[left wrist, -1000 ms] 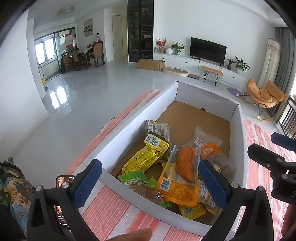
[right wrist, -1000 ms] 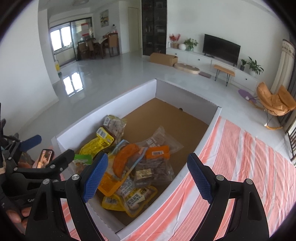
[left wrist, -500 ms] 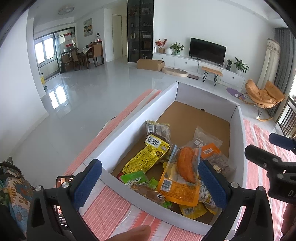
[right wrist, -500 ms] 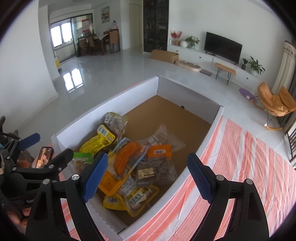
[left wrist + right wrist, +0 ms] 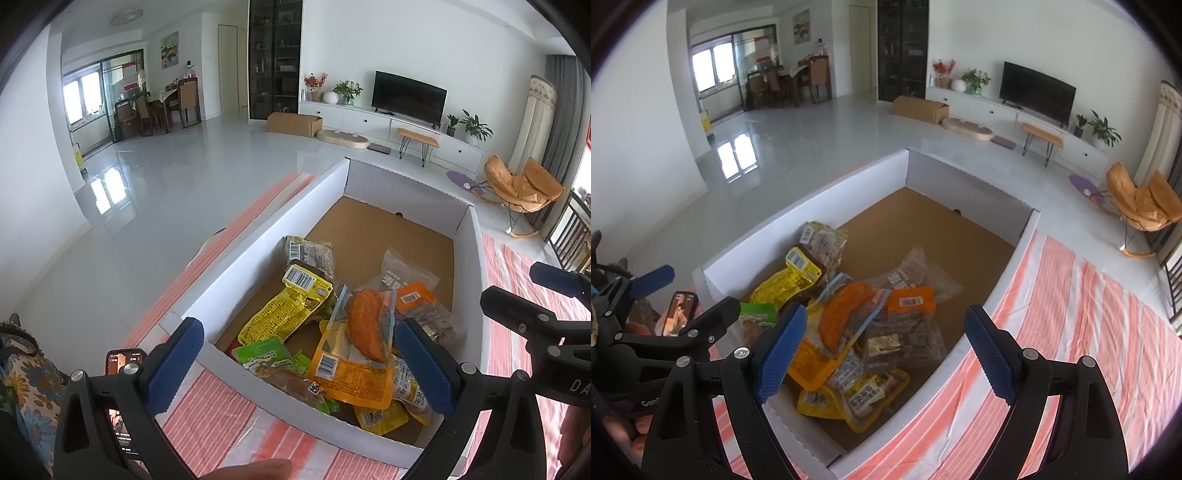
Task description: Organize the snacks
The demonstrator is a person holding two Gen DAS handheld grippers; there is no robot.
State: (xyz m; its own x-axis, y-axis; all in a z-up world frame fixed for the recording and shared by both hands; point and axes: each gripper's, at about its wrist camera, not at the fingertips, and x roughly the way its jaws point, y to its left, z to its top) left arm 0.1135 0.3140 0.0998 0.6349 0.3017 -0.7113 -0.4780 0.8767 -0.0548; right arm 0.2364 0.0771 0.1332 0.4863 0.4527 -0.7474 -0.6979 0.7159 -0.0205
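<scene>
Snack packets [image 5: 332,332] heaped at near end of box [image 5: 258,258], long axes mixed; both tools [image 5: 295,365] [image 5: 886,354] agape, empty

white box [image 5: 236,273] with brown floor, yellow packet [image 5: 284,314], orange pouch [image 5: 351,380], red-and-white striped cloth [image 5: 1071,332].

A white cardboard box [image 5: 236,273] sits on a striped cloth [image 5: 1071,332], its far half showing bare brown floor, open from above. Snack packets [image 5: 849,325] crowd the near half, overlapping one another. The box's upright walls bar any sideways entry. The left gripper [image 5: 295,365] and the right gripper [image 5: 886,347] hang wide-jawed above the near rim, just beside each other.
</scene>
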